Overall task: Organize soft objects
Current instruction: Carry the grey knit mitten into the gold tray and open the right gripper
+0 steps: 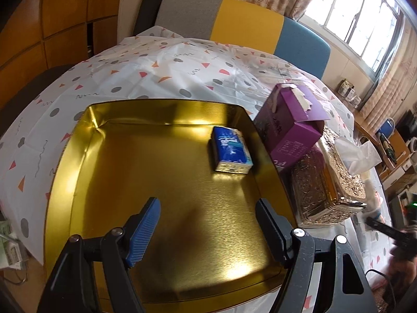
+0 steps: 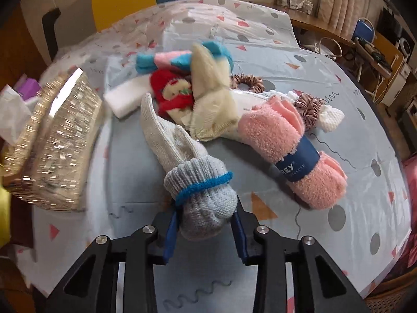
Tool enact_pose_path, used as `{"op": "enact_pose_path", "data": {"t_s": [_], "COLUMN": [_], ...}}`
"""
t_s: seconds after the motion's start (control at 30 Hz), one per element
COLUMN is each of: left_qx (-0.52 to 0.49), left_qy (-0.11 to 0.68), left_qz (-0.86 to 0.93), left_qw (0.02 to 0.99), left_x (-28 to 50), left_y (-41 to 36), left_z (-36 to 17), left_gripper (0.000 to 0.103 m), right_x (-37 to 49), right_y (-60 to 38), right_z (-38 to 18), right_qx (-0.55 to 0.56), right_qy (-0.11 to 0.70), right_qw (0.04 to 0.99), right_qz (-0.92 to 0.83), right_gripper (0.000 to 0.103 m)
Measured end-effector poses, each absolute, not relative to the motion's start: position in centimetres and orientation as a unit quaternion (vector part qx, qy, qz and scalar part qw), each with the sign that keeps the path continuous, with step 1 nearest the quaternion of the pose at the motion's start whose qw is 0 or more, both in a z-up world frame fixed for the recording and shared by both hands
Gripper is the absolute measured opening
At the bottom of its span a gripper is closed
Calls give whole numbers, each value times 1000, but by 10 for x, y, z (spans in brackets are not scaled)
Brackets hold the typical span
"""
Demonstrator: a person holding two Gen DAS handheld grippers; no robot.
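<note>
Tray (image 1: 70,161): gold metal, on the patterned tabletop (image 1: 146,78); holds one blue tissue pack (image 1: 232,154) near its far right wall.
Left claw (image 1: 208,234): over the tray's near edge, jaws apart, nothing between them.
Purple carton (image 1: 292,122): just right of the tray, touching its wall.
Glitter tissue box (image 1: 325,180): right of the tray, under the carton's near end.
Grey knit glove (image 2: 200,195): right of the tissue box, cuff with blue band bunched at the claw, fingers trailing on the tabletop toward the pile.
Right claw (image 2: 206,232): clamped on the glove's cuff end, pads pressed into both sides of the knit.
Sock pile (image 2: 192,83): beyond the glove; cream, red and blue-pink pieces overlapping.
Pink fleece bundle (image 2: 292,151): right of the glove, banded, near but apart.
Step, judged: carrying the glove to the tray.
Handling: lift until the trailing fingers clear the pile, keep the squeeze firm, set down on bare tray floor beside the pack.
</note>
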State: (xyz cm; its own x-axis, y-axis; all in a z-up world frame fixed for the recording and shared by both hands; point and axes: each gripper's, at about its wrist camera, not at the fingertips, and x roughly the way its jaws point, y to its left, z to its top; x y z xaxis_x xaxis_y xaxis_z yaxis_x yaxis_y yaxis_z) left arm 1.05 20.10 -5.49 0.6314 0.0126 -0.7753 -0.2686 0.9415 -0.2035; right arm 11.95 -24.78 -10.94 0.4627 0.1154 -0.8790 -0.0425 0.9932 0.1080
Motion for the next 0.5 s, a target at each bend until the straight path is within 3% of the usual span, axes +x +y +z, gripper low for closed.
{"op": "enact_pose_path", "data": {"t_s": [0.3, 0.5], "left_qx": [-137, -128], "left_qy": [398, 382], "left_qz": [110, 125], "left_qw": [900, 907], "left_x": [-2, -13], "left_y": [212, 217], "left_z": [-44, -33], "left_gripper": [80, 81], "right_x": [108, 134], "right_y": [-241, -156], "right_z": [-34, 17], "right_qx": [122, 85], "right_qy": [437, 405], "right_qw": [886, 893], "right_qz": [93, 179], "right_gripper": [36, 36]}}
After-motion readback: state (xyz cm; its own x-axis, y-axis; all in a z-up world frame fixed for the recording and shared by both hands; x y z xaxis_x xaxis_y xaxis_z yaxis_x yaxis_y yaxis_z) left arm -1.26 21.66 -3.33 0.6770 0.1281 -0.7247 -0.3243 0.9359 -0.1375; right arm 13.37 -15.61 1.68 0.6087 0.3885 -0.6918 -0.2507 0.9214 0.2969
